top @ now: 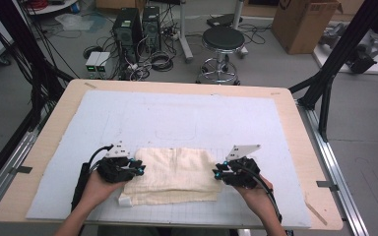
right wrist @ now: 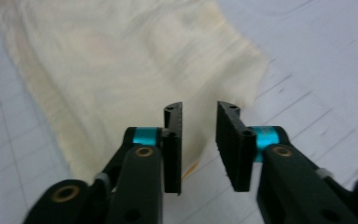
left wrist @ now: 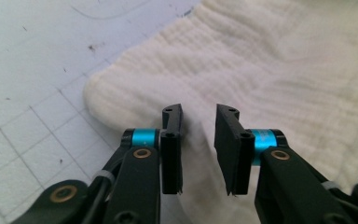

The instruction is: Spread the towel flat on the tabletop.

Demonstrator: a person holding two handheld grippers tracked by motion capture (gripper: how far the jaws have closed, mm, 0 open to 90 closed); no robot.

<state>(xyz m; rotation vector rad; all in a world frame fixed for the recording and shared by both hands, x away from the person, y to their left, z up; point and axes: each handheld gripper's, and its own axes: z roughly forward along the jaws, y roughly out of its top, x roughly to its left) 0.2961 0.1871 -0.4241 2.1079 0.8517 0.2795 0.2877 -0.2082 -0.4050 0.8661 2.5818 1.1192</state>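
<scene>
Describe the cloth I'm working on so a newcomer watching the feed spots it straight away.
On the wooden table lies a pale blue gridded mat. Near its front edge, between the left gripper and the right gripper, sits the folded cloth. It is cream-coloured with a crinkled weave, the mat's one soft thing.

High view overhead, facing forward-down; both gripper views close, sharing cream cloth (top: 172,174) edges.

The cream cloth (left wrist: 279,70) looks like soft crinkly woven gauze, matt, with a fuzzy frayed edge. It sits on a pale matt gridded mat (top: 177,118) over a light wood tabletop (top: 54,132). Left gripper (left wrist: 198,149) jaws are matt black ribbed plastic, with glossy blue metal collars.
</scene>
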